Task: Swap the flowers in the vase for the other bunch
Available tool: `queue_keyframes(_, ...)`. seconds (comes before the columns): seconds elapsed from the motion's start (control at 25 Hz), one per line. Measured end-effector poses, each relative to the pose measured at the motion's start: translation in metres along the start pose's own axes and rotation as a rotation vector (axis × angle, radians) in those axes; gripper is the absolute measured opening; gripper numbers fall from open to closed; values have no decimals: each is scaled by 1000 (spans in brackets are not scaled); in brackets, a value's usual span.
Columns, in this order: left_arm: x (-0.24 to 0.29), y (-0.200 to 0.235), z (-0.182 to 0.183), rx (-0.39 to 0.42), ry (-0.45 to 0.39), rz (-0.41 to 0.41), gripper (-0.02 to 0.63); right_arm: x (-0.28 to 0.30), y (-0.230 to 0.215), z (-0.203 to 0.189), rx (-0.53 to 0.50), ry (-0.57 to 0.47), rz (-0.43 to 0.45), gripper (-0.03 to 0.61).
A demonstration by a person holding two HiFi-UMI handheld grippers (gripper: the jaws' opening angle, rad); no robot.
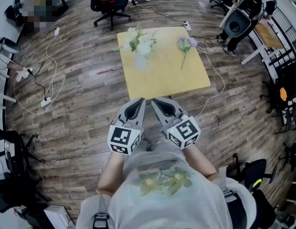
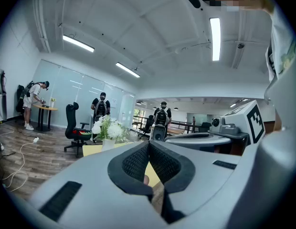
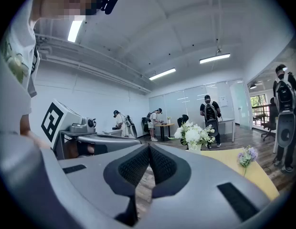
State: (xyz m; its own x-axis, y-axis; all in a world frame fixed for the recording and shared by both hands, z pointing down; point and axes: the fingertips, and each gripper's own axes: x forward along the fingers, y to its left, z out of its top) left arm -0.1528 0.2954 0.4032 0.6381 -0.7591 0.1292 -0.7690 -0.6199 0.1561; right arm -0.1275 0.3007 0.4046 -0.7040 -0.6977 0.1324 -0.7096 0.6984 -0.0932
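Note:
A small yellow table stands ahead of me. On its far left a pale vase holds white flowers, also seen as white flowers and white flowers. A loose purple bunch lies on the table's far right, visible as the purple bunch in the right gripper view. My left gripper and right gripper are held side by side short of the table's near edge, both shut with nothing between the jaws.
Wood floor surrounds the table. Cables and a power strip lie at the left. An office chair stands beyond the table, a wheeled machine at the far right. Several people stand at the back of the room.

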Motion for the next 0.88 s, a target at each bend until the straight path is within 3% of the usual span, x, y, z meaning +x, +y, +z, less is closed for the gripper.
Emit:
queue_keyframes(0.6, 23, 38, -24, -14, 35, -59, 18, 24, -33, -13, 42, -20, -119, 41)
queue_keyframes(0.88, 47, 60, -19, -13, 47, -45, 18, 49, -61, -8, 56, -17, -116, 43)
